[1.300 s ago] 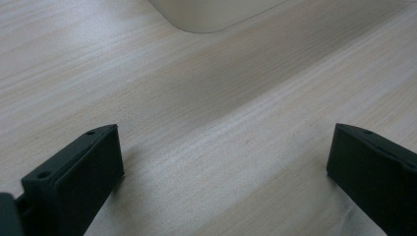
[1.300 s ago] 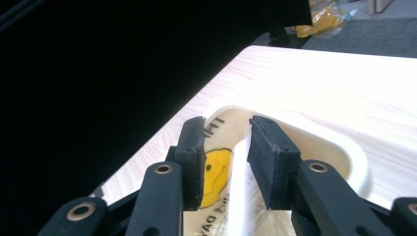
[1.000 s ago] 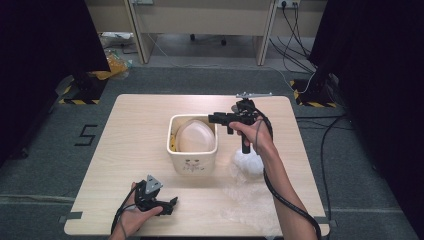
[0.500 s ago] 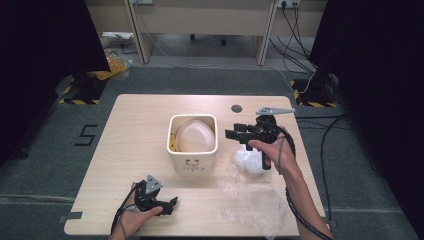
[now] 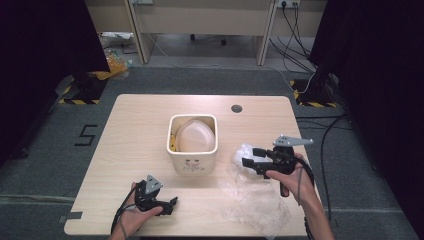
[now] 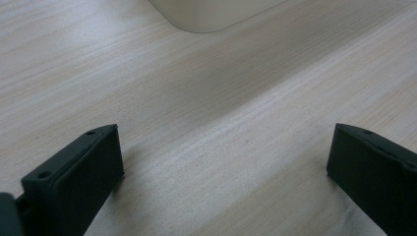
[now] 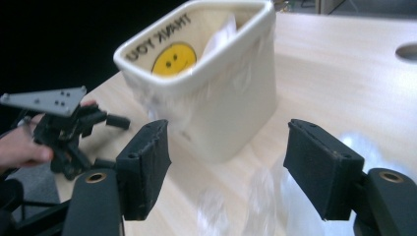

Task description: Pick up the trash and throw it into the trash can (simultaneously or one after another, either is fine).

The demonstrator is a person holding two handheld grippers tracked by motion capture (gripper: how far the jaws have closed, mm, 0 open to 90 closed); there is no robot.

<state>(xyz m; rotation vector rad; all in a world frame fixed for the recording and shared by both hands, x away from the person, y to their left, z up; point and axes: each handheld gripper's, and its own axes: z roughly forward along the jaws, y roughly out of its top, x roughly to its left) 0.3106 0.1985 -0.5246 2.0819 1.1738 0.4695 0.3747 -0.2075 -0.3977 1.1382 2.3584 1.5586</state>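
A cream square bin (image 5: pixel 193 159) stands mid-table with a pale bag or liner (image 5: pixel 196 136) bulging inside it. In the right gripper view the bin (image 7: pixel 231 103) shows a smiley and "THANK YOU" on its inner wall. My right gripper (image 5: pixel 250 156) is open, just right of the bin, above crumpled clear plastic (image 5: pixel 244 151). Its jaws (image 7: pixel 228 157) stand wide with nothing between them. My left gripper (image 5: pixel 171 206) rests open near the table's front edge. Its jaws (image 6: pixel 223 162) frame bare wood, with the bin's base (image 6: pixel 211 12) ahead.
More clear plastic film (image 5: pixel 257 199) lies spread toward the front right corner of the table (image 5: pixel 135 130). A round cable hole (image 5: pixel 236 108) sits at the back. In the right gripper view the left gripper (image 7: pixel 66 125) and its hand appear beyond the bin.
My right gripper has moved from beside the bin's far right rim toward the person and to the right, down over the crumpled plastic. The left gripper has stayed put.
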